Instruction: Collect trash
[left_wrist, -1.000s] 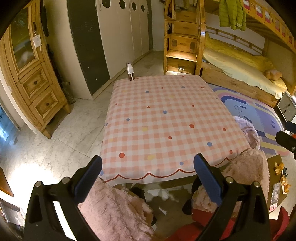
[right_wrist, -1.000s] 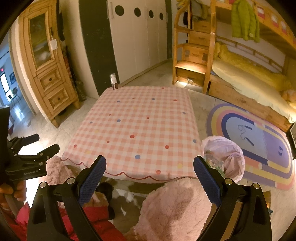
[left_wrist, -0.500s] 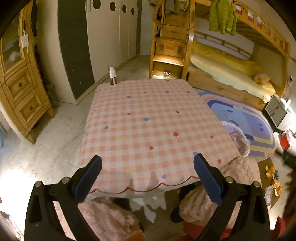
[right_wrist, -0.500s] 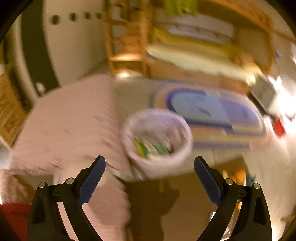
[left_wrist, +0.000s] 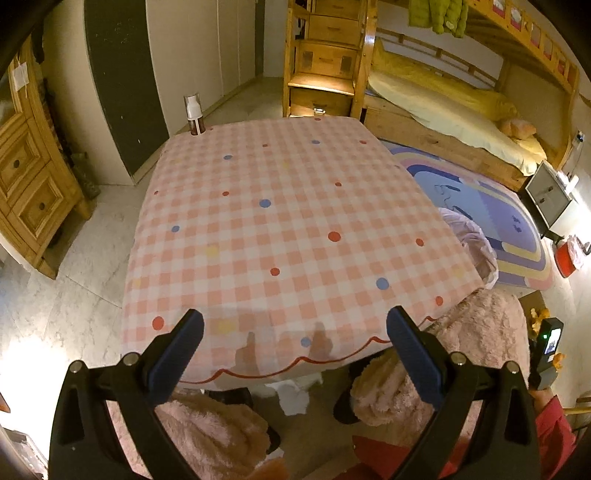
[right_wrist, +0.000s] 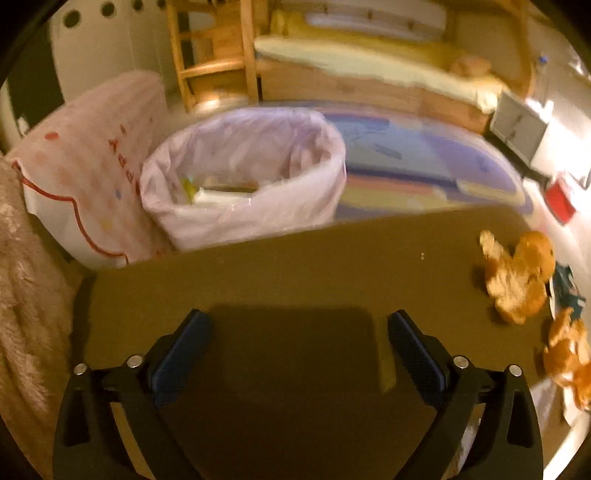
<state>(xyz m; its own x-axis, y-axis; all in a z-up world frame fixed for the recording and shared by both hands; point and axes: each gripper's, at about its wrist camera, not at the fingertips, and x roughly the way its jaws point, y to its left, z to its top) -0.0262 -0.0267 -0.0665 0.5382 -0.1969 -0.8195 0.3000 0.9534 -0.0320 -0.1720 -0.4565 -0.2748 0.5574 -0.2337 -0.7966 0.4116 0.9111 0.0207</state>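
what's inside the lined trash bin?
The trash bin holds some litter: a pale flat package and yellow-green scraps near the front wall, blurred. Anything deeper is hidden by the liner and rim.

A: What colour is the tablecloth (left_wrist: 280, 221)?
B: Pink-and-white check, scattered red, blue and yellow dots, red scalloped hem.
A: The rest?
B: Pale pink bin liner (right_wrist: 243, 170), orange peels (right_wrist: 517, 280) on a brown counter (right_wrist: 295, 280), blue fingers (right_wrist: 181, 354)

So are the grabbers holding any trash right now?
No. The left gripper is open over the checked table with nothing between its fingers. The right gripper is open too, empty, above a brown board near the orange peels.
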